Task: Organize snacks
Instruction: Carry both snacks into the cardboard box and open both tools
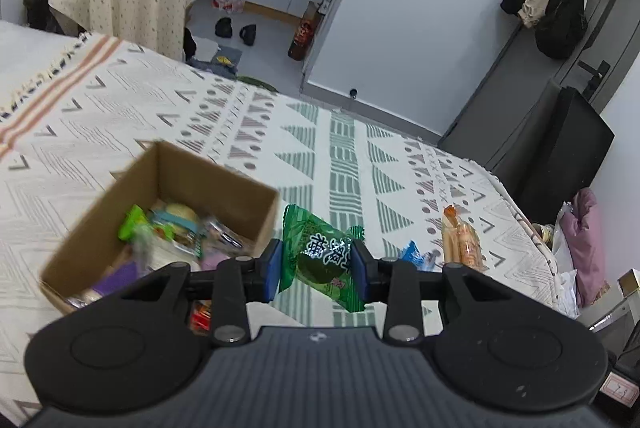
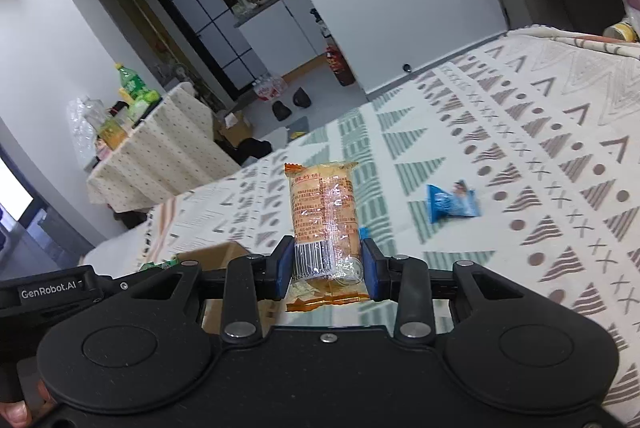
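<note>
Left gripper (image 1: 316, 264): blue pads clamped on a green snack packet (image 1: 320, 258), held off the bed. Cardboard box (image 1: 224, 187) lies just to the left of it and slightly beyond; the box's near right corner is close beside the left pad. Box is open-topped and already holds a jumble of wrapped snacks.

Right gripper (image 2: 326, 266): pads clamped on the lower, barcode end of an orange biscuit pack (image 2: 324, 211). Pack's long axis runs straight ahead along the fingers, most of its length sticking out beyond them. From this gripper the box (image 2: 216, 254) is to the left, only its rim showing behind the left gripper's handle.

Judgement: left gripper is the nearer to the box, so its packet likely goes in first; a short leftward move over the rim suffices. The right one must cross more of the bedspread (image 2: 520, 131).

Blue snack packet (image 2: 452, 201) lies loose on the bedspread, well right of the box. Open room all round it.
</note>
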Tool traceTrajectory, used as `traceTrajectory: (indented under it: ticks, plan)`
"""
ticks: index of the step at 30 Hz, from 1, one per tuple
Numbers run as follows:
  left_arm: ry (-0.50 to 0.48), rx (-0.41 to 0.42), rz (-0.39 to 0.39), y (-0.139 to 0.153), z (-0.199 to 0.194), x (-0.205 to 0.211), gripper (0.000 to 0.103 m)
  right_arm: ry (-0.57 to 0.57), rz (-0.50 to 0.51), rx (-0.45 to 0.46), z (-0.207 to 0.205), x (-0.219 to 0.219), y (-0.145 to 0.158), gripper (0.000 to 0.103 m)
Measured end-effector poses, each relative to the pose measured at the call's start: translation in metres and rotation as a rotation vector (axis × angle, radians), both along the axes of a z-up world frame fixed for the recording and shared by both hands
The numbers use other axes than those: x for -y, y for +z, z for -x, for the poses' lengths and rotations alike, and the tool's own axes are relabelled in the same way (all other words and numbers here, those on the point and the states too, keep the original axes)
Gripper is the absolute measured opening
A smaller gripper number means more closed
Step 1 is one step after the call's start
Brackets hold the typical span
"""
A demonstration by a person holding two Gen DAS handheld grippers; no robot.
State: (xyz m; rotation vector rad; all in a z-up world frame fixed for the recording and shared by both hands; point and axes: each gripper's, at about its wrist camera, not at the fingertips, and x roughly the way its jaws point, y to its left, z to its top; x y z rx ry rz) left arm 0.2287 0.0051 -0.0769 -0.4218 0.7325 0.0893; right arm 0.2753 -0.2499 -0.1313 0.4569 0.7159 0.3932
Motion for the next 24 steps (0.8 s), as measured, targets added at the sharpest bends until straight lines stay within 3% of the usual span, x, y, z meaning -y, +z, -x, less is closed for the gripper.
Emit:
traceTrajectory:
  ticks: [13,24]
  plan:
    - [0.084,0.001,0.035,0.020,0.025,-0.063,0.035,0.063,-0.033,0.028,0.013,-0.048,0.023,0.035]
    - [0.147,-0.031,0.089,0.002,0.034,-0.103,0.036,0.141,-0.018,0.008,0.026,-0.100,0.023,0.035]
